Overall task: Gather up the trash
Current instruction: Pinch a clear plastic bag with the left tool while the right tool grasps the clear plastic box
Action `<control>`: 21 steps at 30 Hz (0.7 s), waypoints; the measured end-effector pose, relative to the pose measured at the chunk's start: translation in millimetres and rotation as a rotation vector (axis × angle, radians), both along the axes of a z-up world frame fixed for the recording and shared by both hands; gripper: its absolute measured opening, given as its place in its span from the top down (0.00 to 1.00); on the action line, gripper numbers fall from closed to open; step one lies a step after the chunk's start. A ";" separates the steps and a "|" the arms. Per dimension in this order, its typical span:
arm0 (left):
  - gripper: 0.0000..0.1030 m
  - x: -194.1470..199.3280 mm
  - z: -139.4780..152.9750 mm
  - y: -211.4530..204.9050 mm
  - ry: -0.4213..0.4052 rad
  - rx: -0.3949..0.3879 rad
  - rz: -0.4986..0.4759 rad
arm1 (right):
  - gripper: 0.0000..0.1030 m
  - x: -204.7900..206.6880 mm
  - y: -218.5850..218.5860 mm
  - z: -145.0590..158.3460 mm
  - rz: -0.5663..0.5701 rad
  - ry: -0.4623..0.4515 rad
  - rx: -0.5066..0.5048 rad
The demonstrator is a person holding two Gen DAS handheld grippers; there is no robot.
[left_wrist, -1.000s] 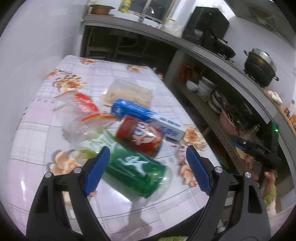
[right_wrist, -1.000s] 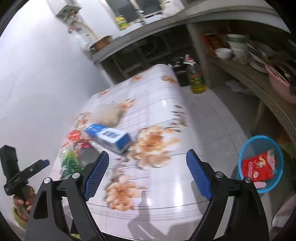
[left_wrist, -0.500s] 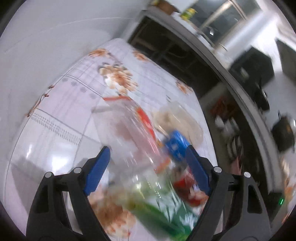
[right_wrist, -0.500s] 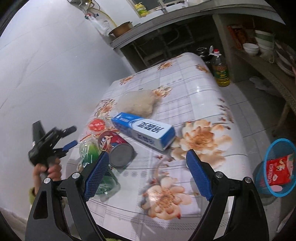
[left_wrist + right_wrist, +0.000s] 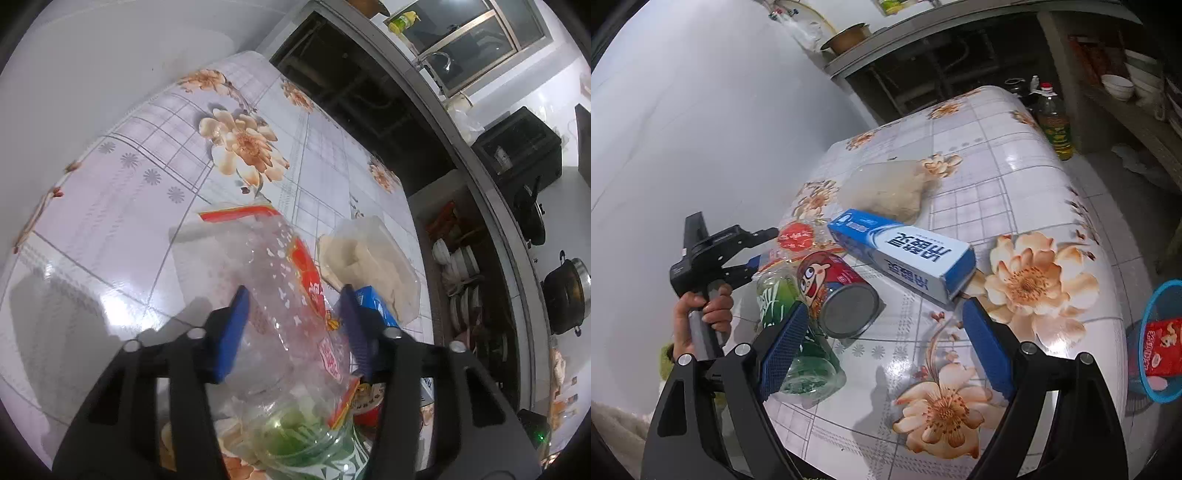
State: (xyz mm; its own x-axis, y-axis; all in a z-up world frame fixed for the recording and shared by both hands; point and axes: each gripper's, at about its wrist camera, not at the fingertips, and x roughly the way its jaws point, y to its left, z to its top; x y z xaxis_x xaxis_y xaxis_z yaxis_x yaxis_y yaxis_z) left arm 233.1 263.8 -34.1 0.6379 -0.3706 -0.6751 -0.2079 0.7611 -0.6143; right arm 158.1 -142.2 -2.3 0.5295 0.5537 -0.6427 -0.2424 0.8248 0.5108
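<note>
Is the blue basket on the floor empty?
No, the blue basket already holds a red snack packet.

Floral-print counter [image 5: 1027, 155] under a glossy cover of grey grid lines and orange blossoms, set against a plain white wall [image 5: 683, 110]. Beyond it, a long kitchen worktop [image 5: 424, 85] with dark open space beneath. On that worktop, a green-yellow bottle [image 5: 404, 20] beside a window [image 5: 476, 44], a black appliance [image 5: 521, 147], a dark wok [image 5: 533, 221] and a lidded black pot [image 5: 567, 291]. On a lower shelf [image 5: 443, 273], stacked white bowls [image 5: 461, 258]. On the floor just beside the counter's far corner, an upright oil bottle [image 5: 1054, 123] with a red cap. On the worktop's far end, a brass-coloured bowl [image 5: 847, 37].
</note>
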 end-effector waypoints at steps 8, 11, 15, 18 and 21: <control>0.88 1.6 1.9 3.4 -0.051 -0.042 -0.014 | 0.19 32.1 23.6 32.5 0.140 -0.073 -0.085; 0.93 0.5 5.5 2.9 -0.070 -0.047 -0.018 | 0.16 51.0 38.3 46.7 0.207 -0.131 -0.157; 0.96 -1.1 8.0 4.3 -0.090 -0.074 -0.018 | 0.11 91.2 63.8 56.4 0.313 -0.164 -0.247; 0.98 -2.2 10.5 5.7 -0.106 -0.097 -0.016 | 0.07 124.7 93.2 53.0 0.407 -0.169 -0.343; 0.99 -3.8 13.5 6.7 -0.125 -0.116 -0.017 | 0.07 144.9 117.8 46.1 0.450 -0.203 -0.472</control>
